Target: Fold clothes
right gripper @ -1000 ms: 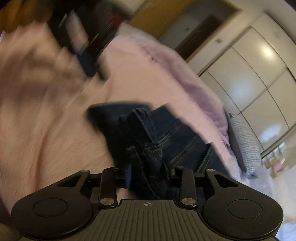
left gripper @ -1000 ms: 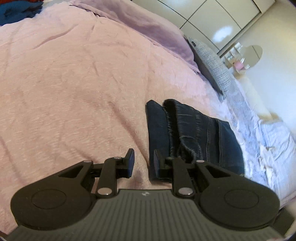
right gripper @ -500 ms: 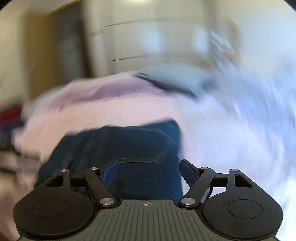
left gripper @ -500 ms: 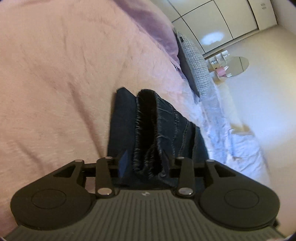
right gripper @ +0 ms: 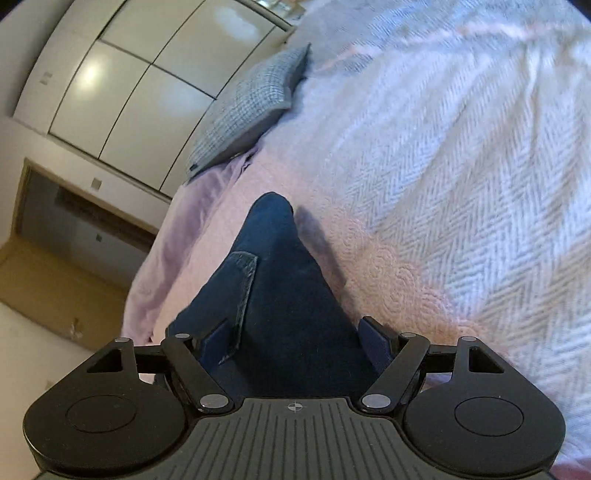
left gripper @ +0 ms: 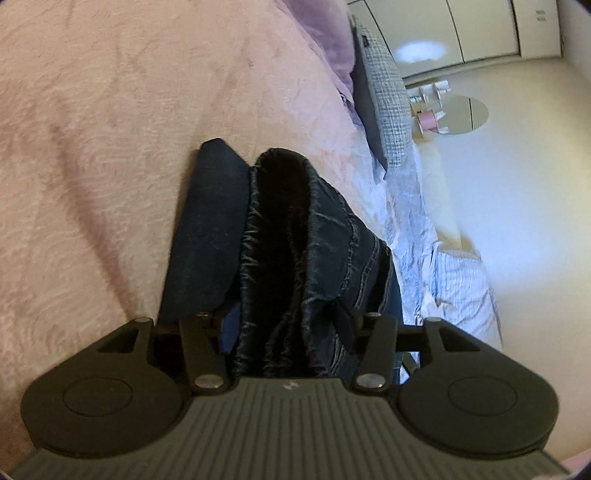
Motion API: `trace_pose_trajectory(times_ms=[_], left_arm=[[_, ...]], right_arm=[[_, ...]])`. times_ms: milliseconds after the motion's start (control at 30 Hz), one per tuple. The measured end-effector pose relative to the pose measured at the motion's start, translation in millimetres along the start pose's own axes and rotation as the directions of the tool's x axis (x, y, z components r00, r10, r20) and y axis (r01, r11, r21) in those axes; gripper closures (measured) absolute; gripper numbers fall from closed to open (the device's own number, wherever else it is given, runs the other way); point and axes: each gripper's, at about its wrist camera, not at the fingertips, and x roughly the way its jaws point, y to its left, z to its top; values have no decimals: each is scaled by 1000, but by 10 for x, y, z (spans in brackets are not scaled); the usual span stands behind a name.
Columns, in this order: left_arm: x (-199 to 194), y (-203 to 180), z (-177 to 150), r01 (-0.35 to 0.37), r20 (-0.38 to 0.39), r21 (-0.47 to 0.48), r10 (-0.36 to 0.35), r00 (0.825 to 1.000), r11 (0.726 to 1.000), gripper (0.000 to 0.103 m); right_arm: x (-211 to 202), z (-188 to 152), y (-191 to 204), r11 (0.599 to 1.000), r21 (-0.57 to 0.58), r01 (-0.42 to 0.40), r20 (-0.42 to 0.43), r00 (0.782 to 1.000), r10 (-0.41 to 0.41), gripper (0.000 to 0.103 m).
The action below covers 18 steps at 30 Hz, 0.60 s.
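Observation:
Dark blue jeans (left gripper: 280,221) lie folded in a thick stack on the pink bedspread (left gripper: 110,147). My left gripper (left gripper: 286,325) straddles the near end of that stack. Its jaws are opening, and the frayed folded layers fill the gap between its fingers. In the right wrist view the same jeans (right gripper: 280,266) stretch away as a narrow dark strip. My right gripper (right gripper: 295,338) stands wide open over them, the denim lying below and between its fingers without being pinched.
A grey checked pillow (left gripper: 391,92) and a lilac cover (left gripper: 328,29) lie at the head of the bed. A pale herringbone blanket (right gripper: 443,166) covers the bed beside the jeans. White wardrobe doors (right gripper: 147,74) and a doorway (right gripper: 74,221) stand behind.
My left gripper came down over the jeans' folded end and widened from nearly closed. My right gripper let go of the denim, spread wide, and rolled so its view swung round.

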Motion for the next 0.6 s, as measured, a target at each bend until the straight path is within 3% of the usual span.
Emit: trace_pose_trajectory(times_ms=[33,67,133,233,333,500,600], left_arm=[[4,-9,0,6,-1,13,-6,1000,1000,75],[6,-18,-3,16,-2,24,-16,1000,1000,82],[-38,-57,-12,32,14,49,-33,999,998,90],[-219,-195,-39,35,82,132,-46,996,991,92],[-442,-254,-50,23,149,184,-51,988,983,92],[-639,20,-93,-9,184,115,-12,983,993,92],[-583,170,-115,7,180,58,-17,983,998,92]], right_arm=[[16,17,-7,1000,8,-3,-3,1000,3,27],[22,28,5,1000,3,2,-4,1000,-2,27],[35,50,30,1000,-8,12,-8,1000,-12,27],[44,38,127,999,-45,19,-11,1000,-20,27],[55,-32,315,988,-153,32,-14,999,-34,27],[172,-216,616,941,-336,37,-26,998,-49,33],[343,-327,750,897,-430,105,-18,992,-125,33]])
